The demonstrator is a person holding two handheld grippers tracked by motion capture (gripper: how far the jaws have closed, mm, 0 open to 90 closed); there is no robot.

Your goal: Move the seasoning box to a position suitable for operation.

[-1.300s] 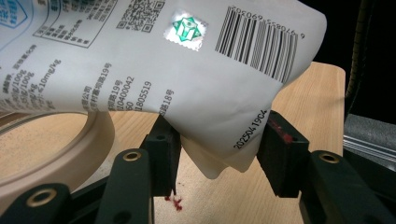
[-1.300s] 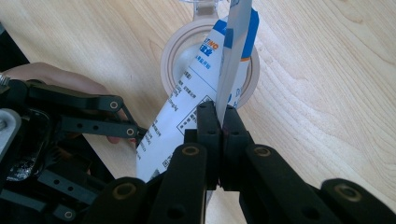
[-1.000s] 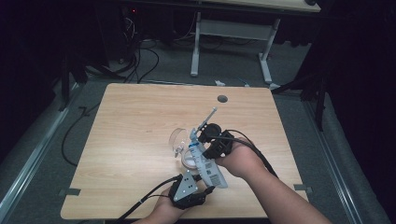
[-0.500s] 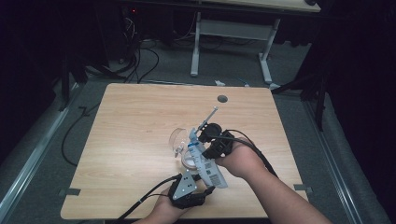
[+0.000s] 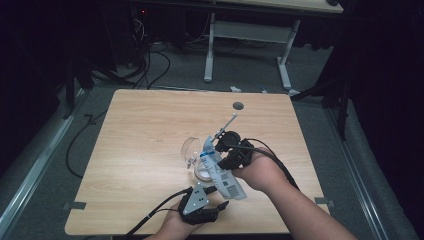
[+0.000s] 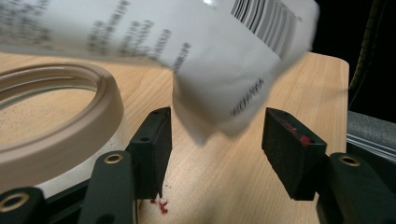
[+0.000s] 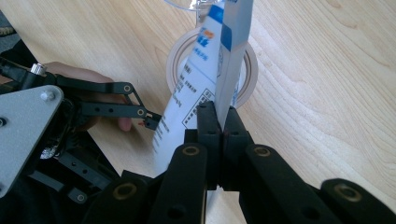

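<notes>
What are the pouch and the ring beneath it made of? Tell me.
The pouch looks like thin glossy plastic film, possibly laminate: it creases and carries sharp printed text and a barcode. The ring looks like a matte beige tape roll, paper or plastic; the look leaves that open.

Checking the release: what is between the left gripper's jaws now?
In the left gripper view, the left gripper, jaws just opening, has the packet's corner hanging between untouched.

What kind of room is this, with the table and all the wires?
Probably a lab or workshop set up for recording: a bare wooden table on grey carpet, loose cables on the floor behind it, and a metal-legged desk in the dark.
</notes>
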